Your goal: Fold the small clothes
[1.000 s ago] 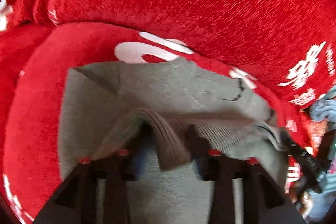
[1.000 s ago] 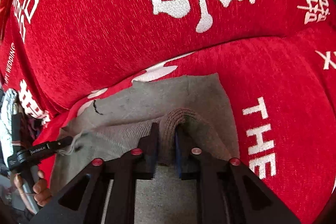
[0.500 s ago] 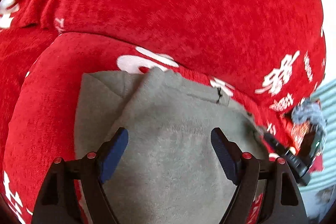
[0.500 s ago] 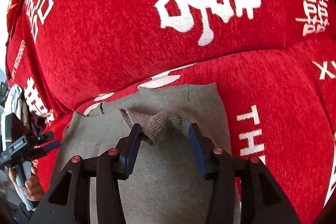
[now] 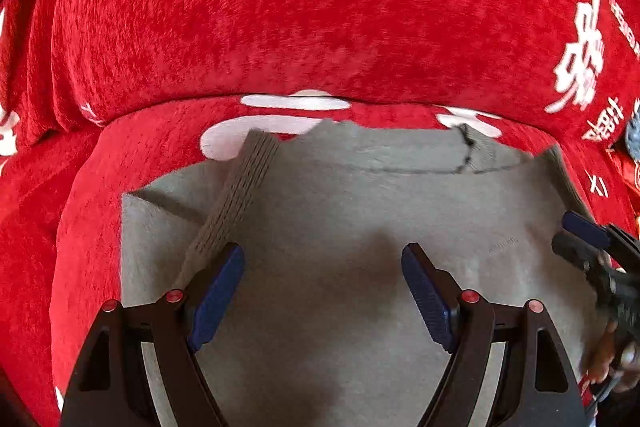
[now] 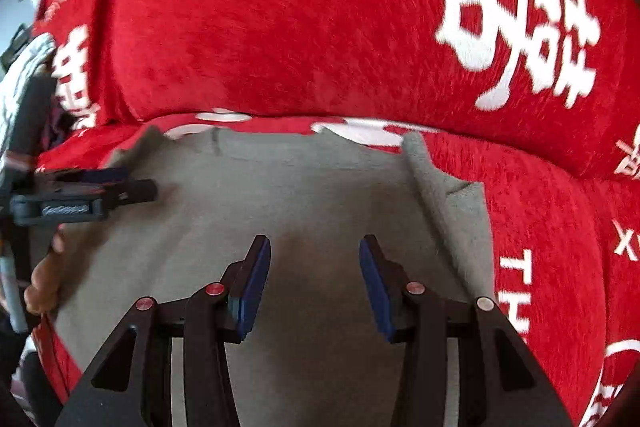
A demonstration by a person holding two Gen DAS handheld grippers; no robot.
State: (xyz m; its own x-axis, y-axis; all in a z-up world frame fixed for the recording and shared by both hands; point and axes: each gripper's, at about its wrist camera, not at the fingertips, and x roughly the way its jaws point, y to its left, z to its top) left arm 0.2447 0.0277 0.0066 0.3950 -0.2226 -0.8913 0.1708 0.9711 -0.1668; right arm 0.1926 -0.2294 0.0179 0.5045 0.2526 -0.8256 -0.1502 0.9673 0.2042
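**Fold laid down, both tongs let go**

Spread flat across the seat of a red sofa (image 5: 280, 7) printed with white characters: a small grey garment (image 5: 340, 211), far edge lying just short of the crease where seat meets backrest. Ribbed hem band (image 5: 240, 187) turned over onto the upper layer at the left, slanting toward the left tongs (image 5: 322, 291); at the right, a flap of the same cloth (image 6: 440, 187) doubled inward. Probably folded over so on purpose, to halve the piece.

Left tongs parted wide, nothing between the blue pads (image 5: 218, 299), only flat cloth beneath. Right tongs (image 6: 316, 279) about half parted, likewise empty, hung over the middle of the garment. Both just been opening, seemingly to drop the folded edge where it now lies. Held low and angled downward, apparently ready to smooth or take a fresh edge for the next fold.
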